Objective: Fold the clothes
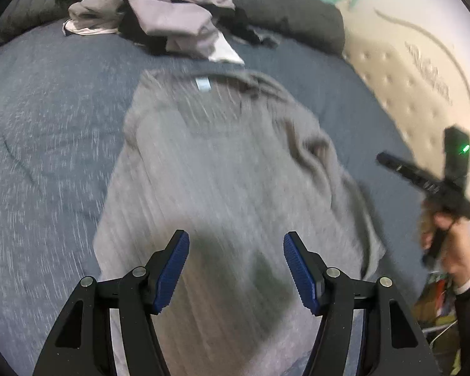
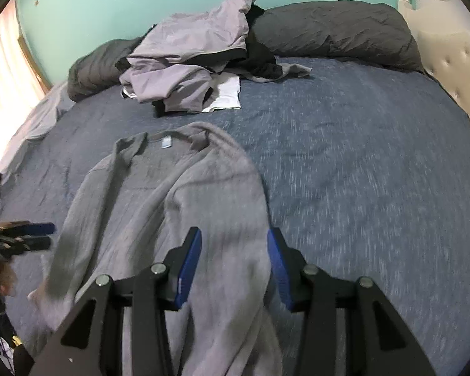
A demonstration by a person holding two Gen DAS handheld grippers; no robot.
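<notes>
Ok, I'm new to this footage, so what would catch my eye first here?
The grey shirt spread on the blue bedspread, its collar tag facing up. Behind it, a heap of lilac and dark clothes by the dark pillows. Both grippers, left and right, hang open over the shirt.

Blue bed (image 2: 360,156), grey shirt (image 2: 178,206), clothes pile (image 2: 185,75)

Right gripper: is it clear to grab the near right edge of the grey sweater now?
Probably yes. The right gripper is open, and the grey sweater lies flat on the blue bedspread with its right edge between the fingers. Nothing shows in the way; the clothes pile lies far back.
</notes>
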